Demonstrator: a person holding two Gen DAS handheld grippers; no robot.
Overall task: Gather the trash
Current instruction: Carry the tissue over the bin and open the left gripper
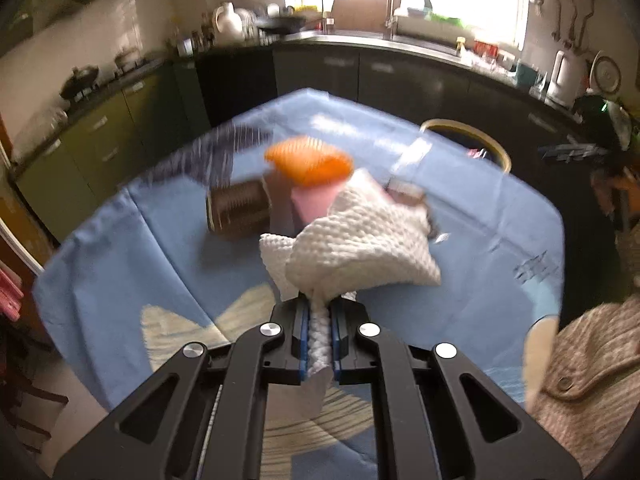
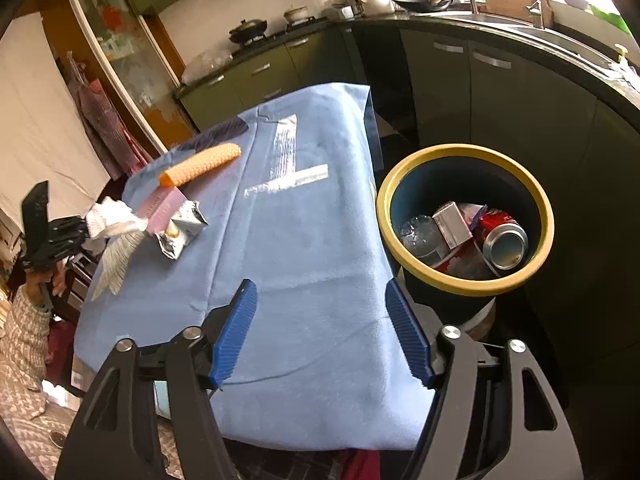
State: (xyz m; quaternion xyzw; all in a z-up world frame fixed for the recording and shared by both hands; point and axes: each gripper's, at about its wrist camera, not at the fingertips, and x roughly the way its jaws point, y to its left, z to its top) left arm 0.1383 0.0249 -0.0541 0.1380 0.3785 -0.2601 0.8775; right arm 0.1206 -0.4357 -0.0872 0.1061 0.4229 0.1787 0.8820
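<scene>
While the left claw (image 1: 319, 332) pinches a twisted tail of the white paper towel (image 1: 352, 240) between its ribbed blue pads, the waffle-textured sheet billows up and out toward twelve o'clock, lifted off the surface (image 1: 140, 240), which is draped in smooth pale-blue cloth with creases. Behind the towel, at about eleven o'clock, lie a ribbed orange corn-shaped piece (image 1: 310, 160), a flat pink box (image 1: 312, 204) and a brown ridged cylinder (image 1: 238, 210) on its side; the towel hides part of them, and motion blur softens all three.

The right claw (image 2: 322, 330) is released, its blue grooved fingers (image 2: 236, 332) spread wide above the cloth with nothing between them. At two o'clock from it stands the round trash bin (image 2: 464, 286), dark inside with a thick yellow rim, just beside the surface's edge. In it lie a crushed red can (image 2: 502, 238), a clear crumpled bottle (image 2: 422, 236) and a small grey carton (image 2: 452, 224). At ten o'clock, a crumpled silver wrapper (image 2: 182, 226) sits on the cloth near the pink box.
</scene>
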